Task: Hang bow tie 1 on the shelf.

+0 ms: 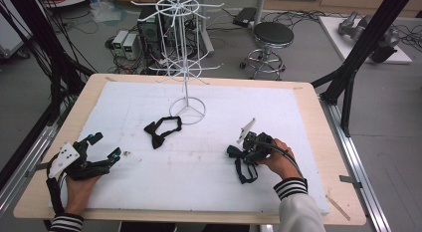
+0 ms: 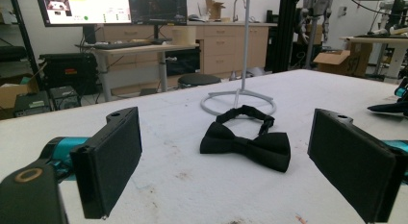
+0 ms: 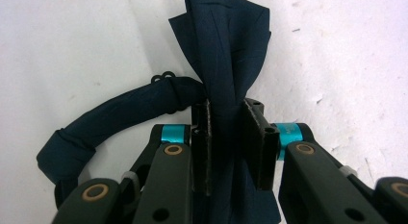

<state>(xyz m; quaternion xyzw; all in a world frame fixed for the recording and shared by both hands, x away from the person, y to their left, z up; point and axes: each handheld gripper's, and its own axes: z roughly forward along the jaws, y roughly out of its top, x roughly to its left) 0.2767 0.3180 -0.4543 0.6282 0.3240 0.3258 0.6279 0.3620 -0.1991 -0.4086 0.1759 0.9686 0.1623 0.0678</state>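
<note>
Right gripper view is showing the right gripper clamping the navy bow tie — grasping step, in front of the white rack. Left gripper is sitting wide, empty. Next is probably lifting toward a rack arm — calling for a steady hold.

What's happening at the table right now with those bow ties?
A person works over a white foam-covered table with a handheld gripper in each hand. The right gripper is shut on a dark navy fabric bow tie, pinching its middle, its strap looping to the side. The left gripper rests open near the table's left edge, facing a black fabric bow tie lying by the white wire display rack.
</note>
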